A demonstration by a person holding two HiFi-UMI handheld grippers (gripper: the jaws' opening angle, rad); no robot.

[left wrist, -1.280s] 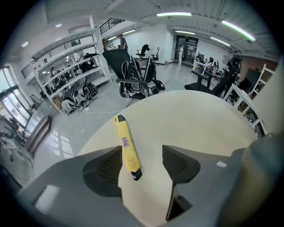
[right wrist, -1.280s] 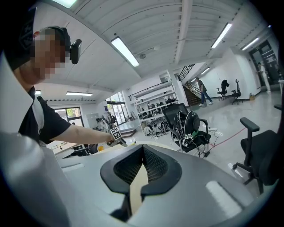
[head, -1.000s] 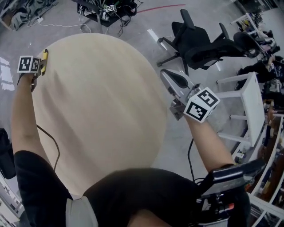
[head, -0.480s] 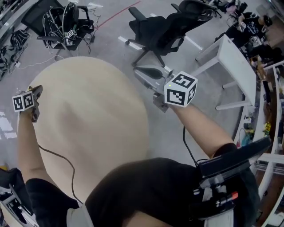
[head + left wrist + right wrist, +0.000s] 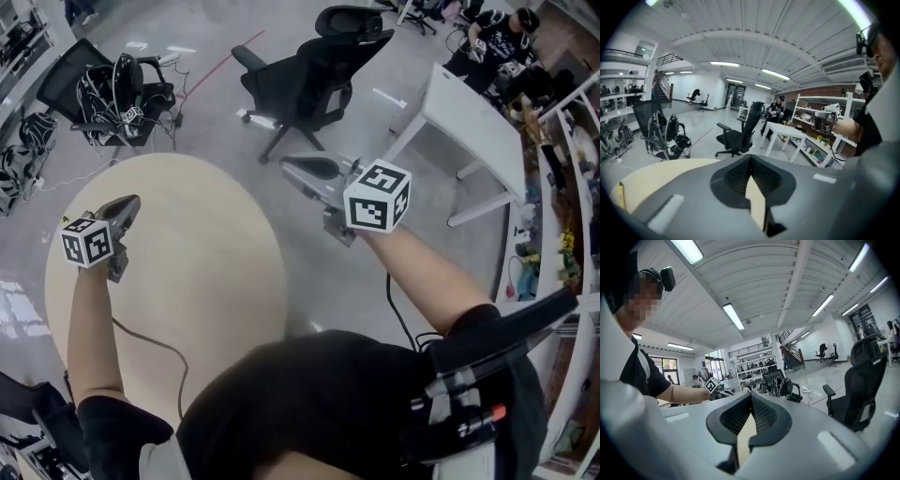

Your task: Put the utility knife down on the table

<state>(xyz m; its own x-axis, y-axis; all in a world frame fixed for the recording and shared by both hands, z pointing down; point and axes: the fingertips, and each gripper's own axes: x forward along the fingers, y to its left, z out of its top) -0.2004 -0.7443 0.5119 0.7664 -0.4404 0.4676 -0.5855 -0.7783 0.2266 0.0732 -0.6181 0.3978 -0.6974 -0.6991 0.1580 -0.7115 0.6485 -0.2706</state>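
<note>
The utility knife [image 5: 620,196] lies on the round, pale wooden worktop [image 5: 206,281], close to its rim. It shows only at the far left of the left gripper view, as a thin yellow strip with a dark edge. There the wide lens bends it, right beside the frame's dark border, and its blade and finer detail are too small to tell. In the head view the knife cannot be picked out, as the left tongs [image 5: 127,201], their marker cube and the person's forearm lie across that side of the worktop. The left tongs are clenched and empty, held in the air above the worktop and apart from the knife. The right tongs [image 5: 287,162] hang off the worktop's right side over the grey floor [image 5: 309,281], jaws likewise pressed together with nothing between them. A black office chair [image 5: 319,66] and a white desk [image 5: 469,112] stand beyond. A dark cable [image 5: 150,342] shows against the worktop near the left arm.
</note>
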